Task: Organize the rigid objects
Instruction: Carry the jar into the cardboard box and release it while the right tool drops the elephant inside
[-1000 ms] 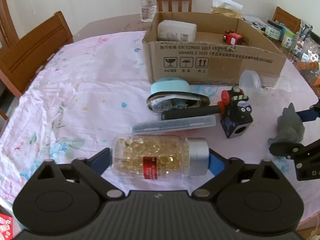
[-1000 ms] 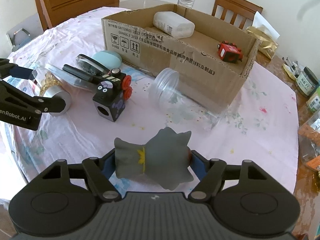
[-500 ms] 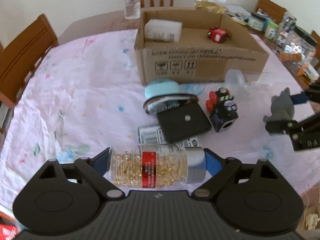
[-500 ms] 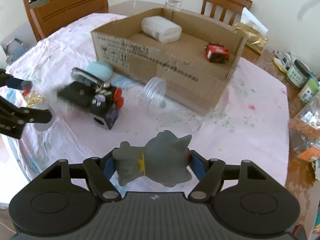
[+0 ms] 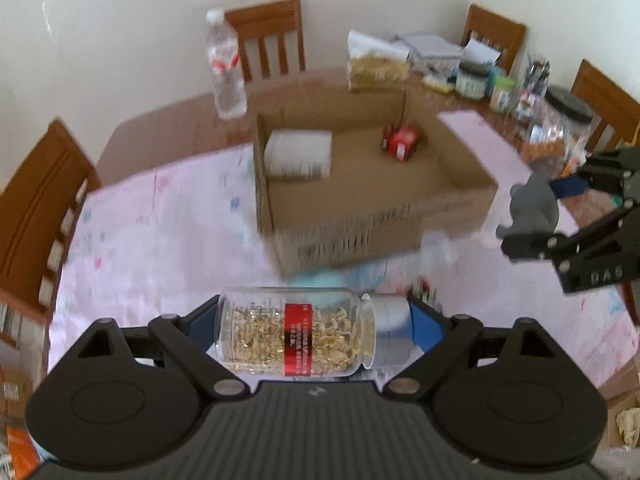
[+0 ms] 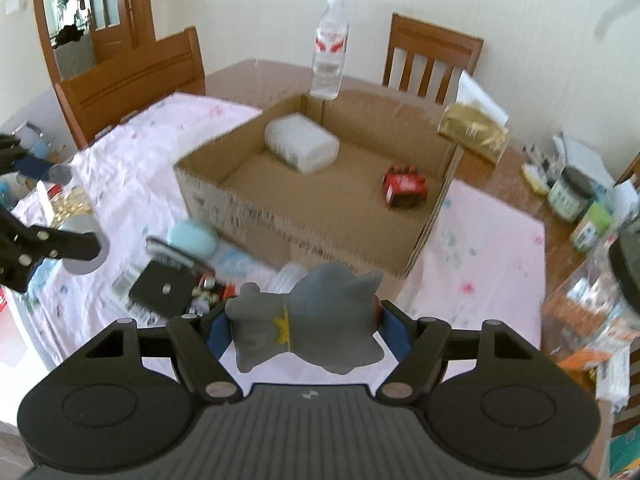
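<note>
Currently, both grippers carry one object each above the table, short of the cardboard box.

Left wrist view: the left gripper (image 5: 316,330) clamps a clear capsule bottle (image 5: 296,332) lengthwise, one blue pad on its base and the other on its silver cap. The cardboard box (image 5: 360,200) stands open beyond it on the pink tablecloth (image 5: 160,220), containing a white container (image 5: 299,153) and a red toy car (image 5: 401,142). At right, the right gripper (image 5: 532,208) grips a grey plush toy (image 5: 534,204).
Right wrist view: the right gripper (image 6: 302,330) holds the grey plush toy (image 6: 308,326) crosswise between its pads, in front of the box (image 6: 312,216). A black plate (image 6: 160,294) and a light blue object (image 6: 192,236) lie on the cloth before the box. The left gripper (image 6: 52,212) appears at the left edge with the bottle.
</note>
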